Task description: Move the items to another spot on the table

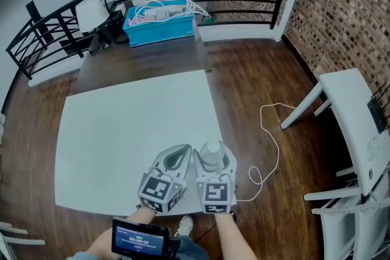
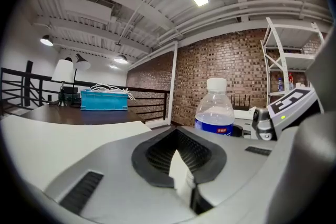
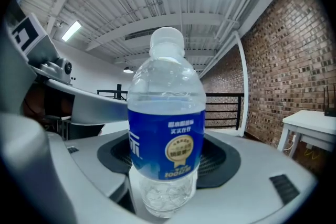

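A clear water bottle [image 1: 212,155] with a blue label and white cap stands upright near the front edge of the white table [image 1: 122,131]. My right gripper [image 1: 213,148] is open around it, one curved jaw on each side. In the right gripper view the bottle [image 3: 165,128] fills the middle, its base resting on the table between the black pads. My left gripper [image 1: 180,149] lies just to the left, shut with nothing in it. In the left gripper view its tips [image 2: 176,131] meet, and the bottle [image 2: 215,110] shows to the right.
A dark table at the back carries a blue bin [image 1: 159,24] of white cables and a lamp [image 1: 91,12], in front of a black railing. A white desk [image 1: 356,119] stands at the right. A white cable [image 1: 271,143] trails on the wooden floor.
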Motion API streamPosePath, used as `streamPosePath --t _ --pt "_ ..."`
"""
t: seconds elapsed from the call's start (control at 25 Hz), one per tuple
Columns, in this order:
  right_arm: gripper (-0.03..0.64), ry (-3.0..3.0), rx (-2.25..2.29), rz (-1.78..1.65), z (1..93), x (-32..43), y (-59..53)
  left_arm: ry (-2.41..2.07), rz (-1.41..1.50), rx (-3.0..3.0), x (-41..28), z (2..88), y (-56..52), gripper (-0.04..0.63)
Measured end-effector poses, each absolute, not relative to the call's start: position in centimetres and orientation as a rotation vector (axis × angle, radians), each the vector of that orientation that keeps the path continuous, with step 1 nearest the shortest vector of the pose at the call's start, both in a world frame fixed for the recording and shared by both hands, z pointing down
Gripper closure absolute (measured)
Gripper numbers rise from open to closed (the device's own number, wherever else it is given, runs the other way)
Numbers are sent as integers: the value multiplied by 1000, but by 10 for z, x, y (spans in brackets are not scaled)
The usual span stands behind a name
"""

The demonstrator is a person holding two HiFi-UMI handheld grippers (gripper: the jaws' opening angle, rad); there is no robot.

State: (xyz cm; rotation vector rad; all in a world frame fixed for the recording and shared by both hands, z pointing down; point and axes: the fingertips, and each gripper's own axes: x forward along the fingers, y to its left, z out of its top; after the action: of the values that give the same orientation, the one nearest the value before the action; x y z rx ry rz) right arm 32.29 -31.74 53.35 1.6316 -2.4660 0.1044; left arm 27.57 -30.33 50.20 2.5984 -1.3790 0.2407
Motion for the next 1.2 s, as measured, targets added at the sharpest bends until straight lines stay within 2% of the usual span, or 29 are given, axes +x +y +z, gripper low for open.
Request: streamPosePath --t 0.36,0.48,1.2 --pt "286 -2463 1684 104 535 329 -320 -1369 250 2594 275 509 -304 591" --pt "244 -2465 1683 132 537 328 -320 -1372 251 2590 274 508 -302 591" --pt "242 -2410 1761 114 516 340 -298 -1408 231 2628 257 486 -285 591"
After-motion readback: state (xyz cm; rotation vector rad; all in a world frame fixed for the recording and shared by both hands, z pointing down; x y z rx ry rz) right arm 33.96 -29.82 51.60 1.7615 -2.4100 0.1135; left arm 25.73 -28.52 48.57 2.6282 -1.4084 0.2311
